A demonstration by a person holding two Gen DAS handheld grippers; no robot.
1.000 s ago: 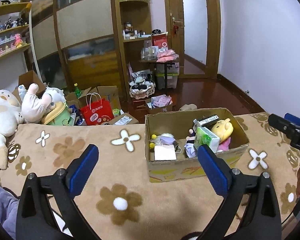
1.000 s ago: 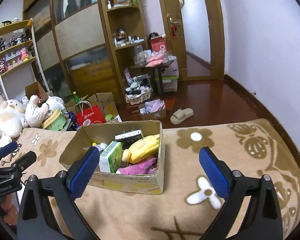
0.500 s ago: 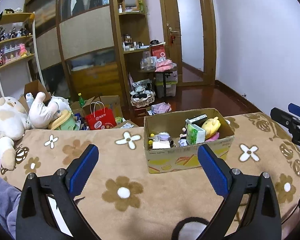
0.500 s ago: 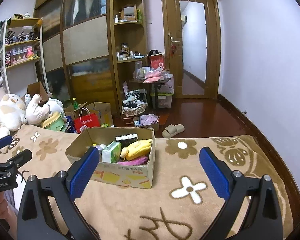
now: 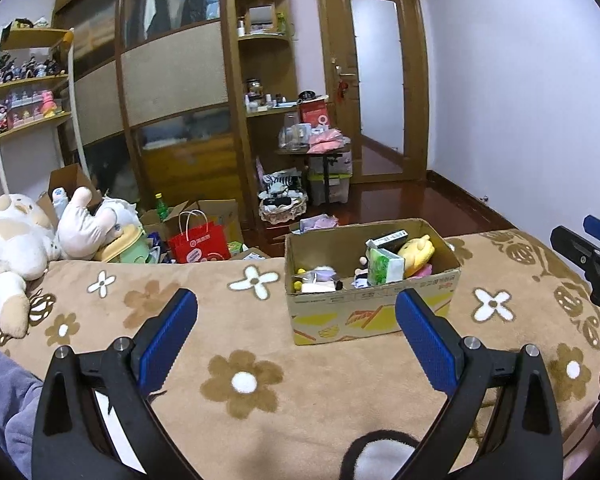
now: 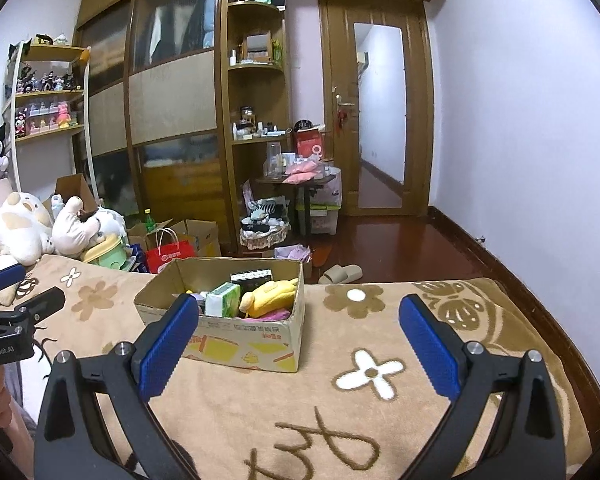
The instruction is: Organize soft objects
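An open cardboard box point(image 5: 374, 314) point(image 6: 240, 340) stands on the beige flowered blanket point(image 5: 228, 344). It holds a yellow plush toy point(image 5: 418, 250) point(image 6: 268, 298), a green tissue pack point(image 5: 386, 266) point(image 6: 222, 300), a pink soft item point(image 6: 274, 315) and several small things. My left gripper point(image 5: 296, 334) is open and empty, well back from the box. My right gripper point(image 6: 298, 338) is open and empty, level with the box's near right corner. Each gripper shows at the edge of the other's view.
Large white plush toys point(image 5: 16, 240) point(image 6: 16, 228) lie at the bed's far left. Beyond the bed's far edge are a red paper bag point(image 5: 198, 242), cardboard boxes, a wooden wardrobe point(image 5: 172, 92) and a slipper point(image 6: 340, 273) on the floor.
Both grippers have pulled back and risen from the box, so it looks smaller and farther. Both stay open and empty.
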